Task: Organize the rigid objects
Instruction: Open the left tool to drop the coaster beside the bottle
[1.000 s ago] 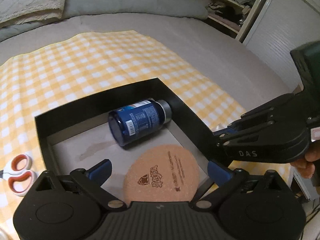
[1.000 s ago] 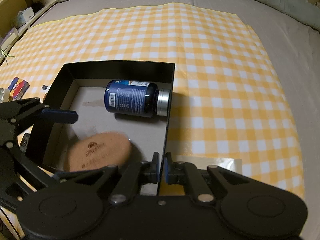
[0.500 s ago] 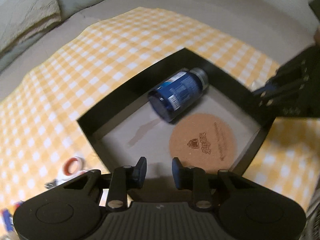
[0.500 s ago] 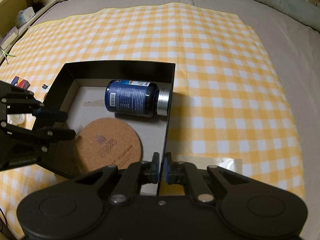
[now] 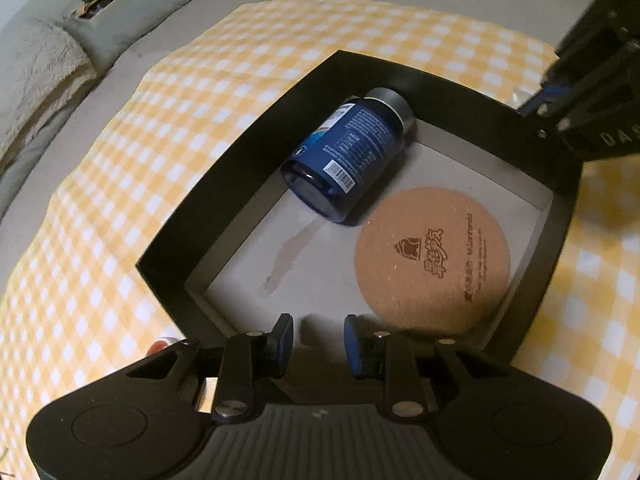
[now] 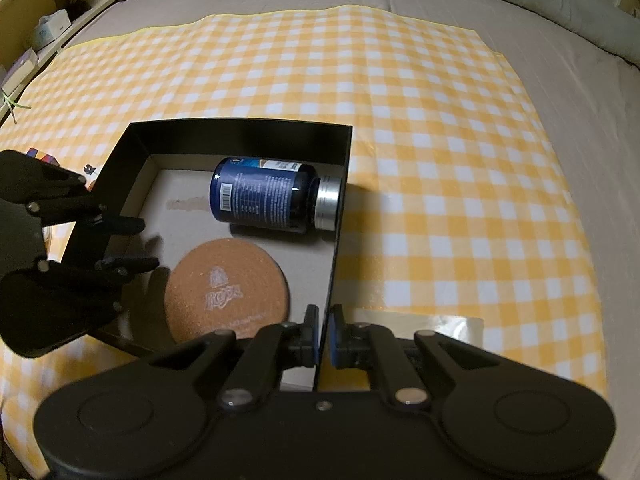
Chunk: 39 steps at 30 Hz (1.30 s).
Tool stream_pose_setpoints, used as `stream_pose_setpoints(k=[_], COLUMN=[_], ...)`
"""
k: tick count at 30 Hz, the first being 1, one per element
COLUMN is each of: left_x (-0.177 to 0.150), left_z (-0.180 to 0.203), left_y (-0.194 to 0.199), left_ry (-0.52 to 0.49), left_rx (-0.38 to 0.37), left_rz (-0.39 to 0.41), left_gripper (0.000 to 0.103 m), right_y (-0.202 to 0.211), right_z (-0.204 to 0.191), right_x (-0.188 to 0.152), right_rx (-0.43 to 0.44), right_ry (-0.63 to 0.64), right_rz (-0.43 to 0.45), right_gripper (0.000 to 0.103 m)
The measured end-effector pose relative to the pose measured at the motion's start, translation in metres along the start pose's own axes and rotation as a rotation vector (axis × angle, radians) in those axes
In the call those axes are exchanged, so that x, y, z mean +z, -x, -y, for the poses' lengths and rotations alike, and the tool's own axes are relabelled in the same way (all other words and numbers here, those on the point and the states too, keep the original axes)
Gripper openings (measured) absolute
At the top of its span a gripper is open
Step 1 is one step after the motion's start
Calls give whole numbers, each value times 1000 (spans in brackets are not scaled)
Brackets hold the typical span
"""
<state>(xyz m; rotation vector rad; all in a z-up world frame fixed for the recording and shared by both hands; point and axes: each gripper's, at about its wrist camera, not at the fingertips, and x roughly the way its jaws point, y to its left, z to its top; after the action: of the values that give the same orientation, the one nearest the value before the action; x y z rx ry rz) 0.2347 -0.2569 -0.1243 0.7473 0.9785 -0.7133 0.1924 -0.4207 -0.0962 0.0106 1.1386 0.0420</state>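
The right hand-held gripper (image 6: 323, 334), at the bottom of its frame, is pinching the near right wall of the black box (image 6: 240, 130), steadying it. The left hand-held gripper (image 5: 318, 336) has just been closing; its jaws stand narrowly apart and empty above the box floor. Inside lie a cork coaster (image 5: 432, 262), flat at lower right, and a blue supplement bottle (image 5: 348, 156) on its side, silver cap toward the far wall. To fetch the next item well, lift the left hand-held gripper clear of the wall. The coaster's stamped writing is too small to read
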Motion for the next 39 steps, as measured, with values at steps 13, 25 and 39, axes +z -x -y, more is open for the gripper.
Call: stream_pose_setpoints(k=[13,25,39], left_x=[21,20,23], left_z=[-11,-19,-14], left_y=[-15,-15,-12], left_ry=[183,256,199], left_rx=[-96,-108,-165], left_rz=[62,57,32], left_gripper=[34,47,69], right_y=[-1,0,-1], right_z=[1,2,0], right_x=[1,2,1], right_rx=[8,15,9], right_ry=[-12,-27,-27], right_rz=[-1,-4,-7], right_gripper=[6,6,6])
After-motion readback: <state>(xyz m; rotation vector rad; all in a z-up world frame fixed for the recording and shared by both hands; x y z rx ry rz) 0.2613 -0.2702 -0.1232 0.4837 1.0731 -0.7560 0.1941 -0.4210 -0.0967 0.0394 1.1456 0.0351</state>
